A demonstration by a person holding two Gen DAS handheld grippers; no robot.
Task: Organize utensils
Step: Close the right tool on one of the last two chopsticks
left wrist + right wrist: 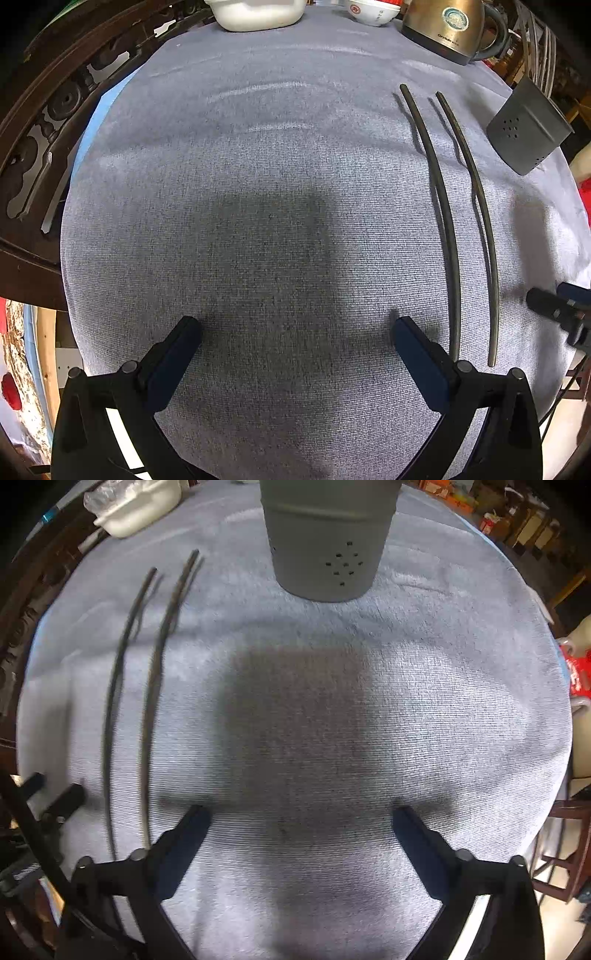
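Note:
Two dark chopsticks (448, 221) lie side by side on the grey tablecloth (258, 166), to the right of my left gripper (295, 328). That gripper is open over bare cloth with nothing between its fingers. A grey perforated metal utensil holder (528, 129) stands past the chopsticks' far ends. In the right wrist view the holder (325, 535) stands straight ahead at the top and the chopsticks (147, 701) lie to the left. My right gripper (301, 816) is open above bare cloth, and its left finger (184, 838) is close to the near end of one chopstick.
A brass-coloured kettle (447, 29), a white bowl (373, 13) and a white container (255, 14) stand along the table's far edge. Dark carved wooden furniture (44, 122) flanks the left side. A wooden stool (565, 849) stands off the right edge.

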